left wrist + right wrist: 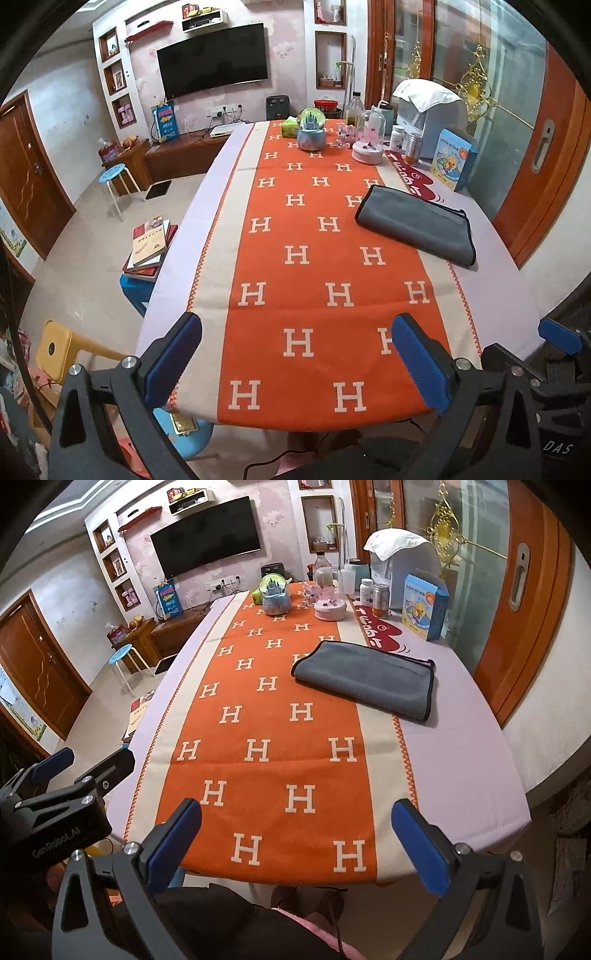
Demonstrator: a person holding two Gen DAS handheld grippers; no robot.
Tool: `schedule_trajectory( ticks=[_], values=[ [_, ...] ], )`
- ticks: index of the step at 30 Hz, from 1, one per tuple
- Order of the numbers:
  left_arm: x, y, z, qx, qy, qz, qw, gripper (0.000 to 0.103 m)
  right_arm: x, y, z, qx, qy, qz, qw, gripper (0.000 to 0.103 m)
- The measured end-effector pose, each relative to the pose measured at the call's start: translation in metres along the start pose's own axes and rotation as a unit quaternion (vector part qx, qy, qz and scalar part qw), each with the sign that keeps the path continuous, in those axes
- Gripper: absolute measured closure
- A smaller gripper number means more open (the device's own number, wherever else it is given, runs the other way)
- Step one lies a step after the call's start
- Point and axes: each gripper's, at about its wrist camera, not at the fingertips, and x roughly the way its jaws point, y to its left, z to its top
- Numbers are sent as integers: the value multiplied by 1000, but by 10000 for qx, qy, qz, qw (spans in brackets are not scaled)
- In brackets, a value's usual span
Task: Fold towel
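Down at the near edge of the table [498,295], both pairs of blue-padded fingers stood spread wide and pinched nothing. The left gripper [295,363] and the right gripper [297,843] hovered side by side above the orange runner [317,258] patterned with white H letters. Farther out, toward the right edge, the grey towel [419,223] lay folded flat, partly on the runner, well apart from both grippers. Along the far edge stood a snow globe [311,129] and jars.
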Motion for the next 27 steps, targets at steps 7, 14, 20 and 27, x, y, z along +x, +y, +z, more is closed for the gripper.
schedule_trajectory(
  ticks=[7,14,20,27],
  values=[
    [3,-3,4,4,-20,-34,10000,1,1,-1,2,-19,-19,8,10000,0],
    [5,-7,6,14,9,-62,10000,1,4,-2,8,-33,-4,20,10000,0],
    [7,-9,8,12,26,-77,10000,1,6,-2,8,-24,11,22,10000,0],
    [8,-9,8,13,32,-83,10000,1,6,-3,9,-26,19,19,10000,0]
  ],
)
